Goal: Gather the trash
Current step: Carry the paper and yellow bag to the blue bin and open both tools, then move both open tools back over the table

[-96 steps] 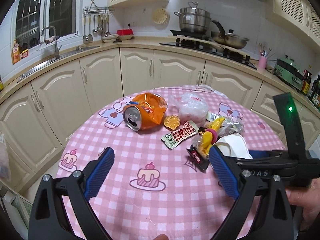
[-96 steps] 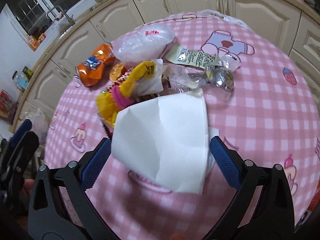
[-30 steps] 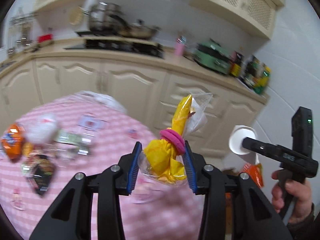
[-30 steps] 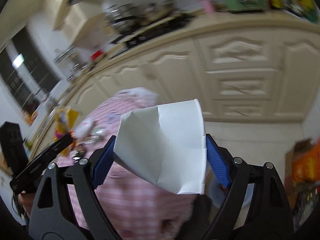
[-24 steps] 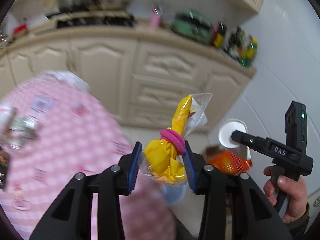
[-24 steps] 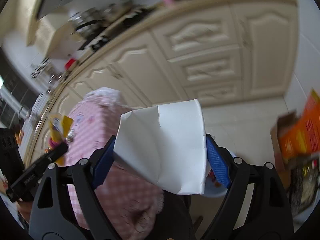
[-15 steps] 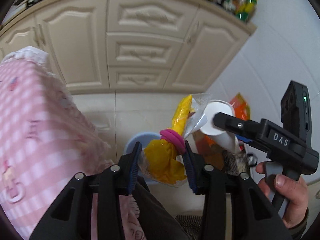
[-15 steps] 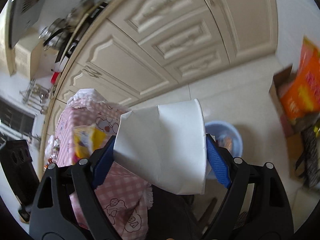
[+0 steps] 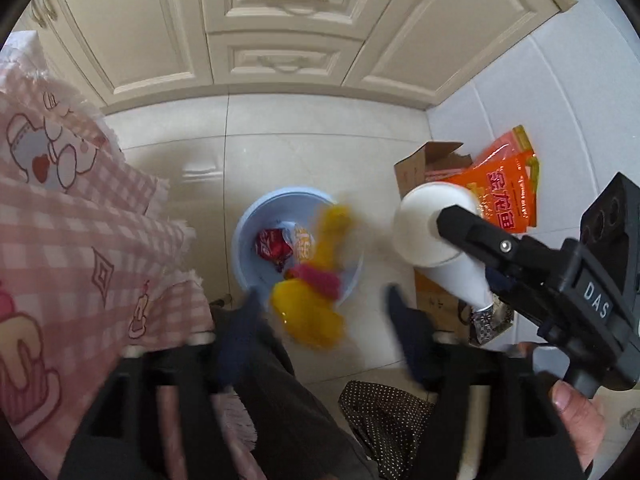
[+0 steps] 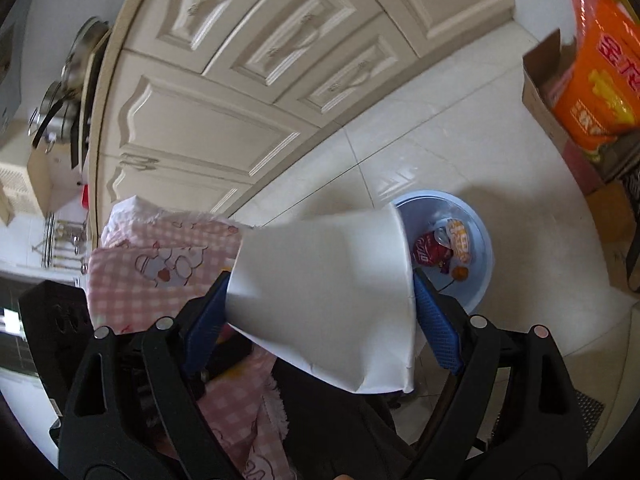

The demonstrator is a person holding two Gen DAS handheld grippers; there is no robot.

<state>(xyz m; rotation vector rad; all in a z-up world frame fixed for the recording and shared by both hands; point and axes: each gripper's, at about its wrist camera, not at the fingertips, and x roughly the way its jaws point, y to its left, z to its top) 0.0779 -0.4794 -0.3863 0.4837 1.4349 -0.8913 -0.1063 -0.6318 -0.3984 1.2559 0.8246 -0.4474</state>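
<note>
In the left wrist view my left gripper (image 9: 322, 328) hangs blurred over a pale blue bin (image 9: 248, 240) on the floor. Its jaws are opening. The yellow wrapper with a pink band (image 9: 308, 308) is free of the pads and falls toward the bin. A red wrapper (image 9: 272, 246) lies inside. My right gripper (image 10: 320, 280) holds a white paper cup (image 10: 328, 292) just left of the blue bin (image 10: 482, 240). Its jaws are opening, the blue pads still touch the cup's sides, and the cup tilts. The white cup (image 9: 432, 232) also shows right of the bin.
The table's pink checked cloth (image 9: 80, 220) hangs at the left. A cardboard box (image 9: 420, 168) with orange bags (image 9: 508, 192) stands right of the bin. Cream cabinets (image 9: 288, 20) line the far side. A person's dark trouser leg (image 9: 280, 400) is below the grippers.
Both grippers swung from the table down over the floor bin. The left jaws spread and the yellow wrapper dropped out. The cup has tilted and rounded out between the right pads.
</note>
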